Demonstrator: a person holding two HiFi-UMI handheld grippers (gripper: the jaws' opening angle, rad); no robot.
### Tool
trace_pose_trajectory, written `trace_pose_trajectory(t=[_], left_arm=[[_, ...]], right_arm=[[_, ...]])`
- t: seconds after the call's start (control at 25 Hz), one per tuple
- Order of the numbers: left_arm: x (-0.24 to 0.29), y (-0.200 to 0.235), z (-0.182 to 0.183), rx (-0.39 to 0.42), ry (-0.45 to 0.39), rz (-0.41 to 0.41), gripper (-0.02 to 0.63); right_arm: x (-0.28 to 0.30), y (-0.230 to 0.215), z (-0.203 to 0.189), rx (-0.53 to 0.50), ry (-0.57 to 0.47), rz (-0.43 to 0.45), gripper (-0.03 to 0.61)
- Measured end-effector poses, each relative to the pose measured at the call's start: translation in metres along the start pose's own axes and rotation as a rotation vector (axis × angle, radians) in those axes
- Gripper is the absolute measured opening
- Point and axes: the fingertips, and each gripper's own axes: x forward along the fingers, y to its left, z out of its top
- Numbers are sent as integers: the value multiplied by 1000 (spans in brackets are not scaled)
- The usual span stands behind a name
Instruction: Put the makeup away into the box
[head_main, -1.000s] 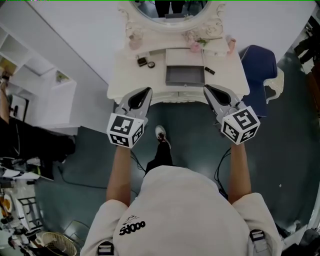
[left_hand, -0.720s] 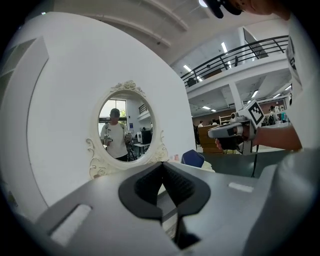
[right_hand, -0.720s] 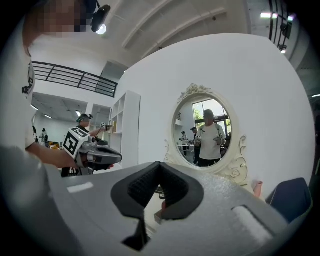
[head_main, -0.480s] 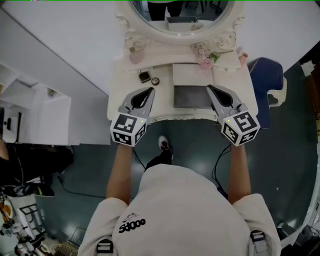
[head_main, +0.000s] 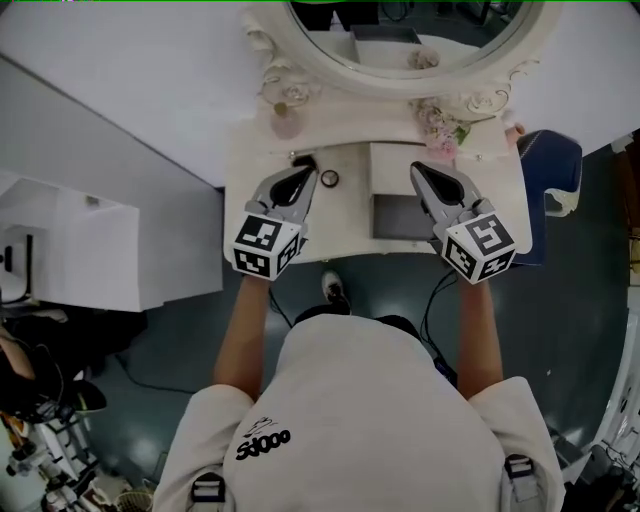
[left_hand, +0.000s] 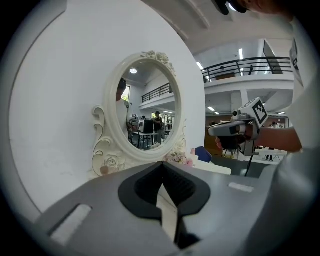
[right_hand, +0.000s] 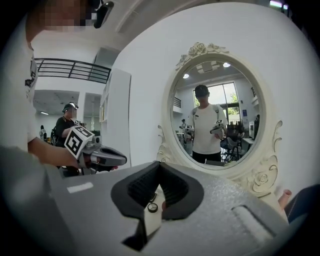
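Grey left claw (head_main: 305, 173) closed, empty, right claw (head_main: 418, 170) likewise, over vanity (head_main: 345, 215)

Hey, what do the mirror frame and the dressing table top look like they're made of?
Mirror frame: cream-white and matte, with moulded scrolls and roses. It looks like cast resin or painted wood; I cannot tell which.
Table top: the same cream-white, smooth and even, with no grain showing. Probably painted wood or board.

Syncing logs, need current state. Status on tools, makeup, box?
Shut, empty: left tool, right tool, above vanity. One round makeup piece on vanity beside left tool, not yet in box. Only right tool overlapping box.
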Motion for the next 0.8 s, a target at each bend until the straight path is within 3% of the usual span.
trace_pose_trajectory(t=[0.24, 0.48, 0.8], left_arm=[[34, 34, -41, -59, 115, 21, 25], [69, 34, -103, -132, 248, 47, 95], [112, 32, -162, -172, 412, 84, 175]], right_arm=[[25, -14, -19, 27, 69, -8, 2], [35, -34, -61, -2, 172, 2, 3], [33, -63, -109, 57, 272, 16, 3]])
